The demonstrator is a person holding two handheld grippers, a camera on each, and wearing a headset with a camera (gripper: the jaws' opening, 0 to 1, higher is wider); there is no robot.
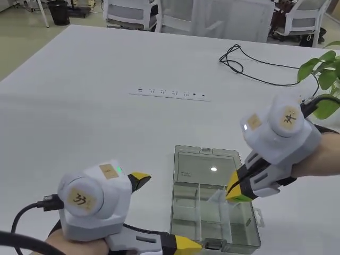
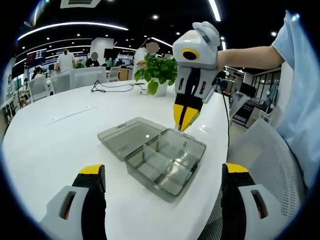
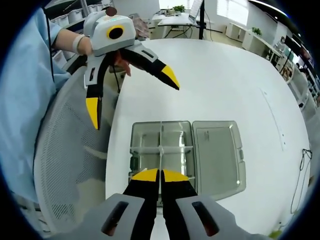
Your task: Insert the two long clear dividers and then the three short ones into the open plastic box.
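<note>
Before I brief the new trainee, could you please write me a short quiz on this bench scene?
1. True or false: the left tool has its jaws shut.
2. Which of these does the shut right tool hang over? A the open plastic box; B a chair; C a keyboard.
3. What colour is the cable lying on the table near the potted plant?
Key: 1 false, its jaws stand wide open; 2 A; 3 black.
</note>
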